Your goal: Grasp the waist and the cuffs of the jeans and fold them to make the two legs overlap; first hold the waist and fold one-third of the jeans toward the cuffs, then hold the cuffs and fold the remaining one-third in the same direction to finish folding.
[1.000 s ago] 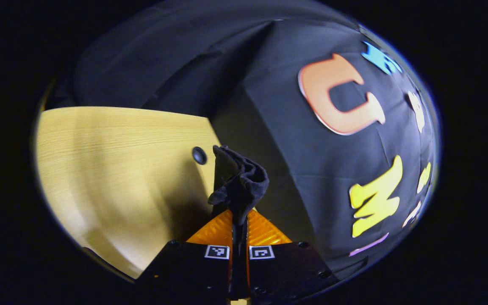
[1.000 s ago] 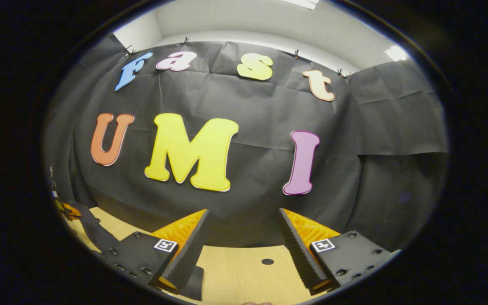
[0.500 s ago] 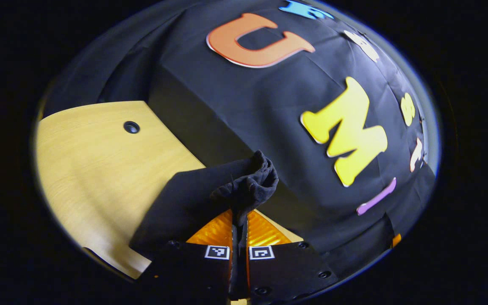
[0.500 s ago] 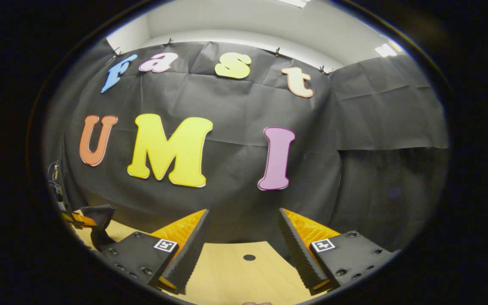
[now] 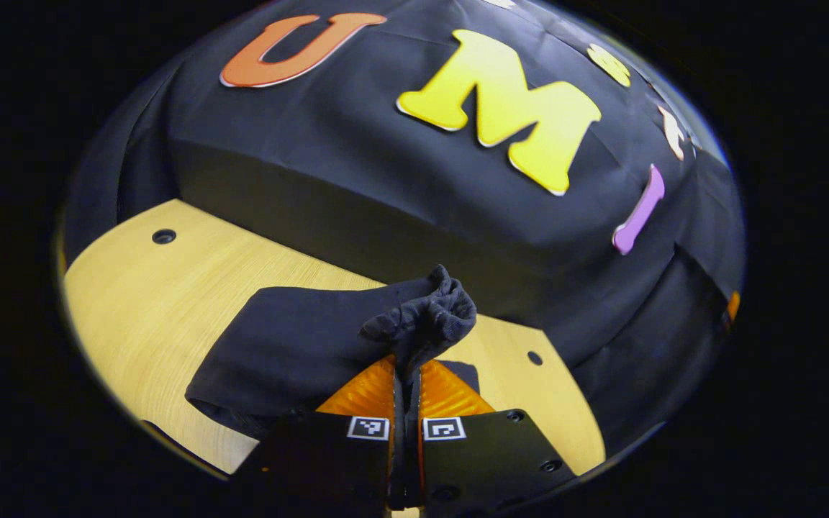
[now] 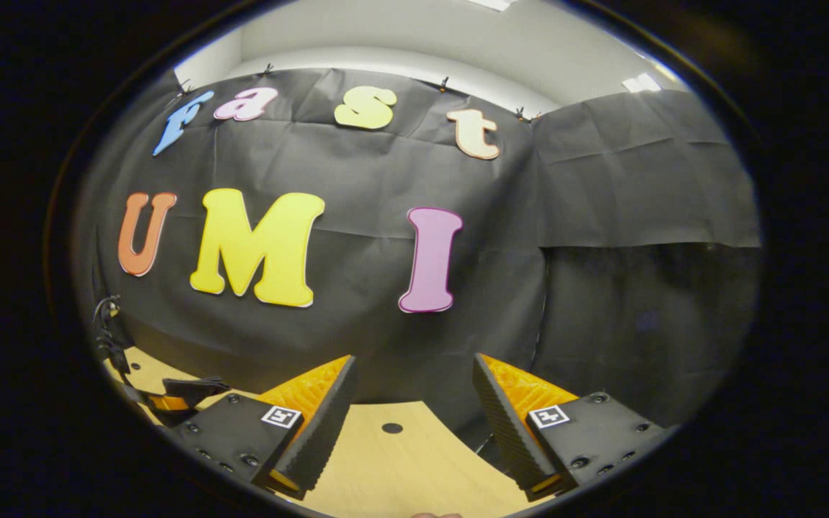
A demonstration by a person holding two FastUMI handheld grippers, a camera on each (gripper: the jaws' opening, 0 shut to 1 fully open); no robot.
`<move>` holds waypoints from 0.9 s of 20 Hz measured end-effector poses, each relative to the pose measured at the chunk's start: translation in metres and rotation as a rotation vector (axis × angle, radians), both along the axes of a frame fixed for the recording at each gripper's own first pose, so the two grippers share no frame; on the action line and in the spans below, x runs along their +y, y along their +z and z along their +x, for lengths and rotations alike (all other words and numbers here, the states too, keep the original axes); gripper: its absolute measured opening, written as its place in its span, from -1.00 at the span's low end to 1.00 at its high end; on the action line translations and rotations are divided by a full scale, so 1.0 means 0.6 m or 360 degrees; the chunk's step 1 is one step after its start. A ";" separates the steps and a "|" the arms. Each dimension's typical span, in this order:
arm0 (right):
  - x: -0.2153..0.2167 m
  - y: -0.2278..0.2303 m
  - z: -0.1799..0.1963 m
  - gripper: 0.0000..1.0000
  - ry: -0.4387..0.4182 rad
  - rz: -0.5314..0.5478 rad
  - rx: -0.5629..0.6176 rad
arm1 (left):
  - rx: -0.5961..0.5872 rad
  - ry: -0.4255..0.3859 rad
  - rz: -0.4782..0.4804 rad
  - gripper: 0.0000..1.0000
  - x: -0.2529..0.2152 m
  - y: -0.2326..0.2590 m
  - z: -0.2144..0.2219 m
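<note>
Now carrying jeans (image 5: pixel 299 345) by bunched edge, left gripper (image 5: pixel 406 374) clamped tight on it for the fold | right gripper (image 6: pixel 411 403) wide apart, holding nothing, above table (image 6: pixel 400 467)

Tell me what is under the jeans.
The jeans lie on the wooden table, a bunched end pinched in the left gripper. Bare wood shows around them; whatever lies directly beneath the cloth is covered. The right gripper is open.
</note>
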State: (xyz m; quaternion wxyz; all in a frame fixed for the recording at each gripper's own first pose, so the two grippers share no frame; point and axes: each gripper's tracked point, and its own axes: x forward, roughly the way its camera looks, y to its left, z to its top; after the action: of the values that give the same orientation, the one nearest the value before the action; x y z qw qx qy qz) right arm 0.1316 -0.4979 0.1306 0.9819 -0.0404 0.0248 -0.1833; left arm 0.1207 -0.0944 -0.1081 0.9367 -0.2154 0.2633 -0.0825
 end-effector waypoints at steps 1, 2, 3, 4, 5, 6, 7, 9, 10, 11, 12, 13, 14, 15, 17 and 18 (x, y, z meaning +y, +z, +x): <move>-0.007 -0.002 -0.005 0.97 -0.0015 -0.0002 0.0005 | 0.0013 -0.0025 0.0070 -0.93 -0.007 -0.011 -0.006; -0.013 -0.002 -0.009 0.96 -0.0030 0.0002 0.0006 | 0.0023 -0.0049 0.0123 -0.92 -0.013 -0.020 -0.006; -0.020 -0.001 -0.013 0.96 -0.0043 0.0010 0.0006 | 0.0023 -0.0067 0.0167 -0.92 -0.008 -0.034 -0.007; -0.024 0.001 -0.018 0.96 -0.0054 0.0013 0.0004 | 0.0019 -0.0085 0.0214 -0.92 -0.011 -0.042 -0.005; -0.027 0.000 -0.021 0.96 -0.0064 0.0011 0.0004 | 0.0018 -0.0107 0.0263 -0.92 -0.010 -0.052 -0.004; -0.029 0.000 -0.026 0.96 -0.0071 0.0007 0.0004 | 0.0021 -0.0126 0.0304 -0.92 -0.011 -0.063 -0.004; -0.030 0.001 -0.028 0.96 -0.0074 0.0002 0.0006 | 0.0022 -0.0146 0.0341 -0.92 -0.015 -0.069 -0.008; -0.030 -0.002 -0.032 0.96 -0.0080 0.0006 0.0011 | 0.0024 -0.0180 0.0423 -0.92 -0.024 -0.082 -0.025; -0.028 -0.004 -0.033 0.97 -0.0079 0.0010 0.0017 | 0.0019 -0.0210 0.0440 -0.89 -0.029 -0.086 -0.030; -0.026 -0.009 -0.034 0.97 -0.0073 0.0013 0.0030 | 0.0014 -0.0244 0.0444 -0.84 -0.044 -0.098 -0.029; -0.023 -0.012 -0.034 0.97 -0.0068 0.0009 0.0039 | 0.0026 -0.0311 0.0407 -0.63 -0.065 -0.099 -0.041; -0.023 -0.016 -0.037 0.97 -0.0068 0.0006 0.0049 | 0.0020 -0.0367 0.0388 -0.09 -0.086 -0.094 -0.053; -0.020 -0.017 -0.039 0.97 -0.0065 0.0007 0.0053 | -0.0012 -0.0373 0.0429 0.46 -0.090 -0.085 -0.056; -0.018 -0.017 -0.042 0.97 -0.0063 0.0006 0.0056 | -0.0050 -0.0399 0.0452 1.00 -0.100 -0.081 -0.062; -0.017 -0.020 -0.048 0.97 -0.0062 -0.0006 0.0063 | -0.0119 -0.0470 0.0455 1.00 -0.128 -0.058 -0.079; -0.016 -0.020 -0.052 0.97 -0.0062 -0.0008 0.0068 | -0.0156 -0.0507 0.0449 1.00 -0.143 -0.046 -0.089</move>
State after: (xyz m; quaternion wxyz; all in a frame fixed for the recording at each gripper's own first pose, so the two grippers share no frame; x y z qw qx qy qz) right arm 0.1001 -0.5077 0.1184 0.9773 -0.0463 0.0460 -0.2016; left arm 0.0675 -0.1801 -0.1355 0.9444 -0.0337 0.2571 -0.2020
